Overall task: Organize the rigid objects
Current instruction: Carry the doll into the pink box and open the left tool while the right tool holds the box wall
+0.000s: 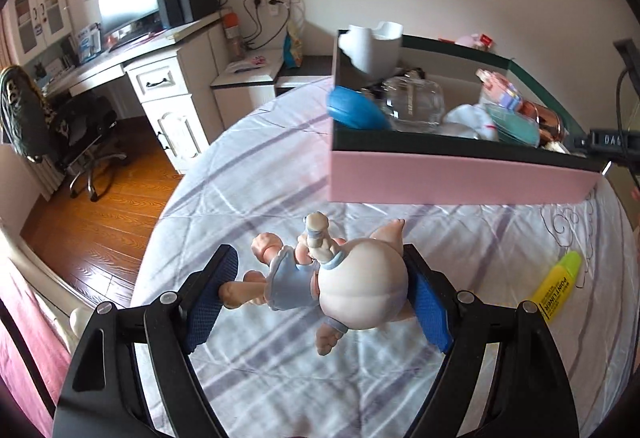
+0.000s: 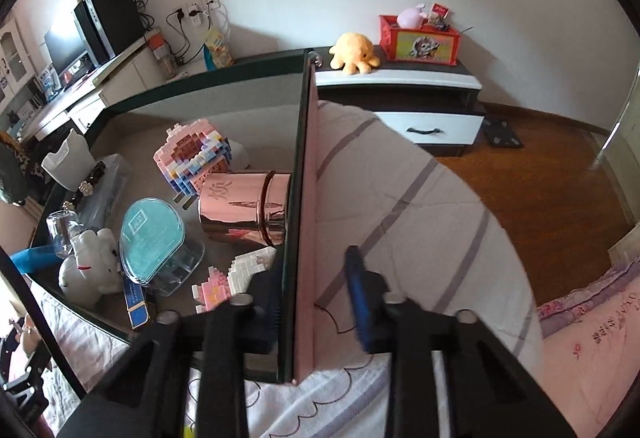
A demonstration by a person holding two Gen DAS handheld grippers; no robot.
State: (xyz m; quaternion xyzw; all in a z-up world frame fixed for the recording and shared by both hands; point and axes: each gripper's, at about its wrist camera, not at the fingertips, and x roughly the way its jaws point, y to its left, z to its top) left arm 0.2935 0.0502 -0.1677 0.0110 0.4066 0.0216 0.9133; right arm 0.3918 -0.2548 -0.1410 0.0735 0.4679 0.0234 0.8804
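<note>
The left gripper (image 1: pixel 320 294) is seen low in the left wrist view, its blue-padded fingers (image 1: pixel 212 298) spread fairly wide with a doll figurine (image 1: pixel 336 278) caught between them. The figurine's rounded pale body is pressed against the right pad, and one foot is set against the left pad, so it is gripped across its length and carried above the striped bedsheet (image 1: pixel 248 174). To the lower right of that frame a yellow highlighter (image 1: pixel 558 288) is left lying on the sheet, well apart from the figurine. In the upper right, the pink box (image 1: pixel 440 178) is seen from its long side, crowded with a white cup (image 1: pixel 370 48), a clear glass piece (image 1: pixel 416 102) and a blue oval item (image 1: pixel 354 112).

From the right wrist view, something quite different is offered. The right gripper (image 2: pixel 316 302) is seen straddling the box's wall (image 2: pixel 306 198), one finger inside, one outside; whether the pads actually pinch the wall cannot be told. The inside is laid open here: a rose-gold canister (image 2: pixel 244 206) on its side, a pink brick model (image 2: pixel 196 162), a teal-lidded clear case (image 2: pixel 154 238) and a white plush toy (image 2: pixel 90 266). Only here are a yellow plush octopus (image 2: pixel 354 52) and a red box (image 2: pixel 420 38) shown on a nightstand (image 2: pixel 400 82) in the upper middle.
</note>
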